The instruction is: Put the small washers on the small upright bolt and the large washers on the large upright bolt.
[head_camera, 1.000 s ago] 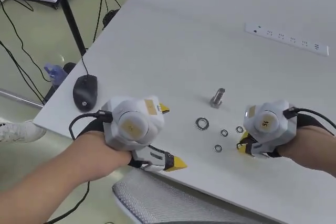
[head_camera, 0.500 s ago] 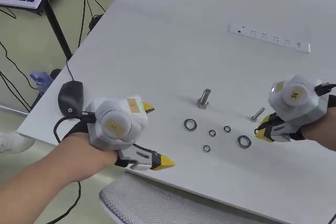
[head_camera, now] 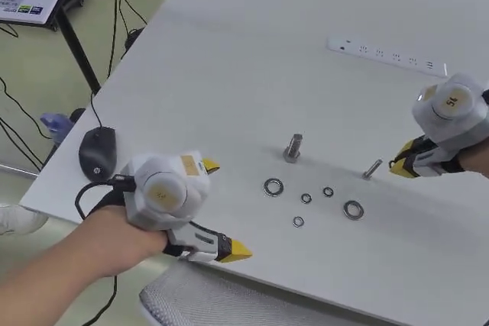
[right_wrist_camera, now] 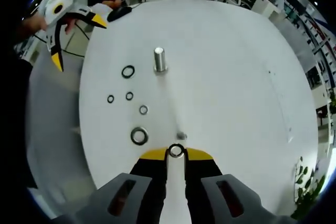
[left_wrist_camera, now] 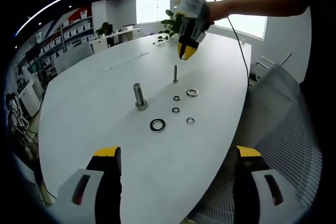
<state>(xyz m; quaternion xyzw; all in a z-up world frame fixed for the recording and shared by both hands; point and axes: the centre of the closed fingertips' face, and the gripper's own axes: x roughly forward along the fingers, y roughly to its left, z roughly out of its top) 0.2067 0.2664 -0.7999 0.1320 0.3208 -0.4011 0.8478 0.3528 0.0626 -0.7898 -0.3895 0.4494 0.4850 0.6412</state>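
We hold the left gripper [head_camera: 225, 206] low over the near edge of the table [head_camera: 229, 51], the forearm coming in from the lower left. Its jaws stand wide apart with nothing between them and point across the table towards the bolts. The right gripper [right_wrist_camera: 177, 153] is raised over the right side and tipped downward; the head view's edge cuts off its arm. In its own view the jaws are drawn nearly together on a small washer [right_wrist_camera: 176, 151], pinched at the yellow tips. Just beyond the tips stands the small bolt [head_camera: 372, 169], upright; its top is a blurred grey spot in the right gripper view, so we cannot tell whether washer and bolt touch. In the head view the gripper's body covers much of its jaws, and the held washer is too small to make out there. The large bolt [head_camera: 293, 147] stands upright to the left of the small one. Nearer to us lie two large washers [head_camera: 273, 187], with three small washers [head_camera: 306, 198] between them; all lie flat and apart from one another. A mouse [head_camera: 98, 153] lies at the table's left edge; a power strip [head_camera: 390, 55] lies on the far side.
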